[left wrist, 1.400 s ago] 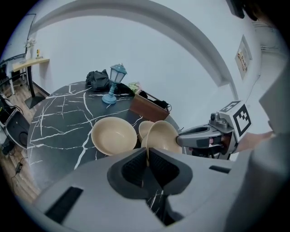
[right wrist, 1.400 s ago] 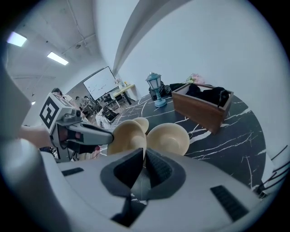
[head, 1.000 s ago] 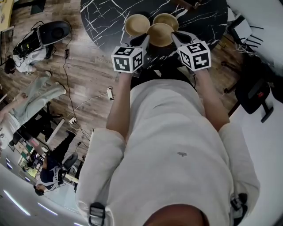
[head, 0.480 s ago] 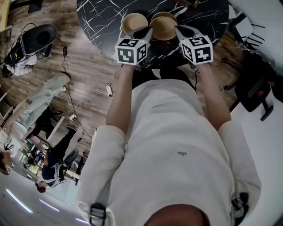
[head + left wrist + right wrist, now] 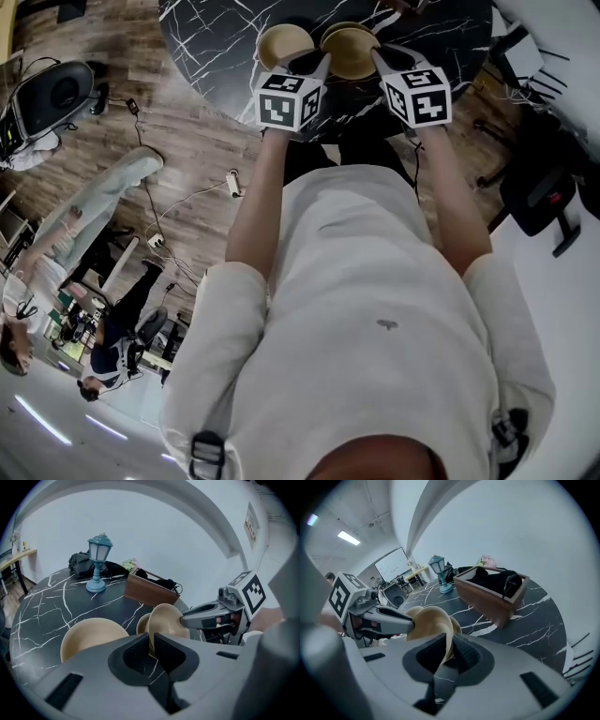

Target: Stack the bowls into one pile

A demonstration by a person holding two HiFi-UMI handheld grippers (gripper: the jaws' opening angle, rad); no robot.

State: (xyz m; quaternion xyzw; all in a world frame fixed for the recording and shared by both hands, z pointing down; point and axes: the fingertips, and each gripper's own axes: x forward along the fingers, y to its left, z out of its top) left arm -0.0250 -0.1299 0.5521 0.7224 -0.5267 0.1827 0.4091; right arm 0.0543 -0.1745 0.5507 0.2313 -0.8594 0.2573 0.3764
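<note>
I see three tan bowls over the black marble table (image 5: 216, 37). One bowl (image 5: 352, 54) (image 5: 165, 619) (image 5: 430, 623) hangs tilted between both grippers, just above a second bowl (image 5: 142, 623) whose rim peeks out behind it. My left gripper (image 5: 317, 64) (image 5: 152, 644) is shut on its near-left rim. The right gripper (image 5: 380, 58) (image 5: 449, 648) has the opposite rim between its jaws, which are opening; a thin gap shows beside the rim. The third bowl (image 5: 284, 42) (image 5: 91, 637) rests alone to the left.
A wooden box (image 5: 150, 590) (image 5: 492, 592) with dark things in it and a teal lantern lamp (image 5: 97, 562) (image 5: 438, 571) stand farther back on the table. Chairs (image 5: 544, 197) and floor cables (image 5: 187, 202) surround the table's near edge.
Both grippers carried the bowl away from me and down, from in front of the far right bowl to directly over it. The right jaws have eased apart.
</note>
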